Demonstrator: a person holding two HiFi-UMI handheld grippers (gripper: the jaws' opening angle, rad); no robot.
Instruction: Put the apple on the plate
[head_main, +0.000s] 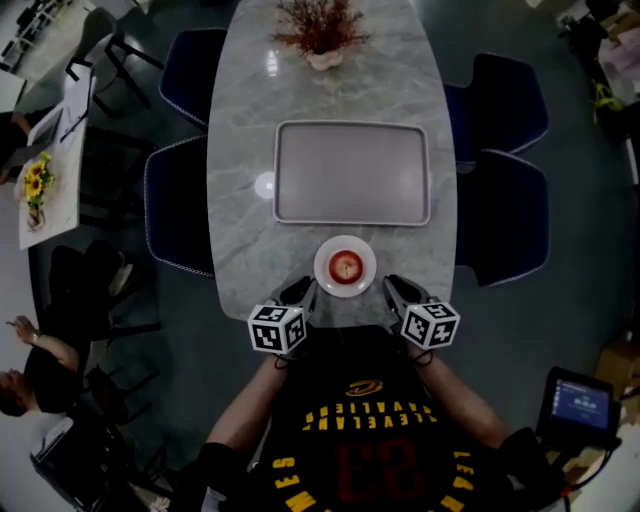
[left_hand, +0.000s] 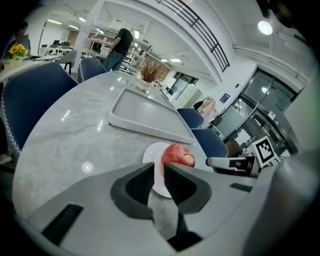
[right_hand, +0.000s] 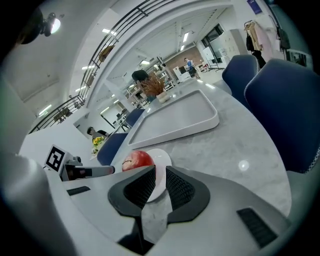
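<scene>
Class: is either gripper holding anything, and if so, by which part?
Nothing is held. The left gripper and right gripper have empty jaws, slightly apart; the apple sits free on the plate.

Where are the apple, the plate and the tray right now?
apple (head_main: 346, 266), head view, top of the red fruit.
plate (head_main: 322, 268), head view, bare white left rim.
tray (head_main: 352, 172), head view, middle of its empty grey floor.

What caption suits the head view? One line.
Red apple on round white plate, grey marble table; left gripper and right gripper flank it.
</scene>
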